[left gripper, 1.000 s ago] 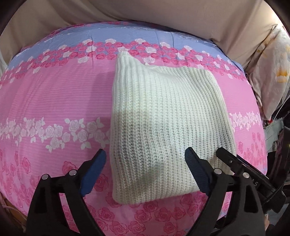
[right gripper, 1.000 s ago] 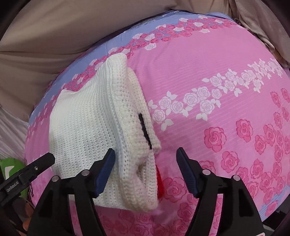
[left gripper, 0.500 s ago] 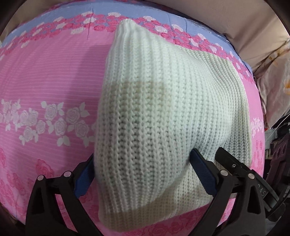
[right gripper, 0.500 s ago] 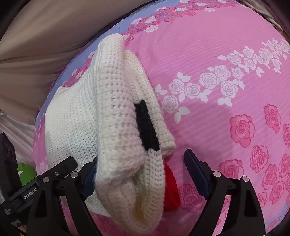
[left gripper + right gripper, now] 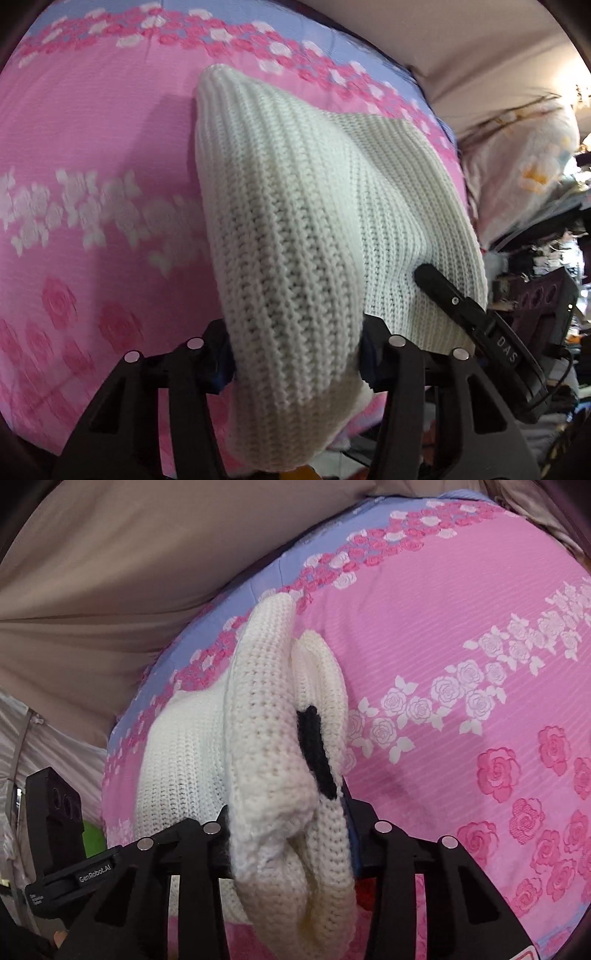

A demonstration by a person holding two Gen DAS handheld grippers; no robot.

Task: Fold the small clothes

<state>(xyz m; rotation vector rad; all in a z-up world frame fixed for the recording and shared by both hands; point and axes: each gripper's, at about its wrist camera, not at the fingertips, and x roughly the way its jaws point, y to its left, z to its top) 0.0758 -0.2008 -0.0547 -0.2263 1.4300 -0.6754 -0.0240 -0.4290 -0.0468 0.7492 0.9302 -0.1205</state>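
The cream ribbed knitted garment on our pink rose-printed bedsheet: jaws of left gripper and right gripper have just closed, pinching its near edge.

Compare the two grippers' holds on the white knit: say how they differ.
The left gripper clamps a plain ribbed fold of the knit; the right gripper clamps a bunched edge of several layers bearing a black stripe. The left's bunch looks smooth and single, the right's lumpy. Shared: both jaws have just been closing and now pinch the knit above the pink sheet.
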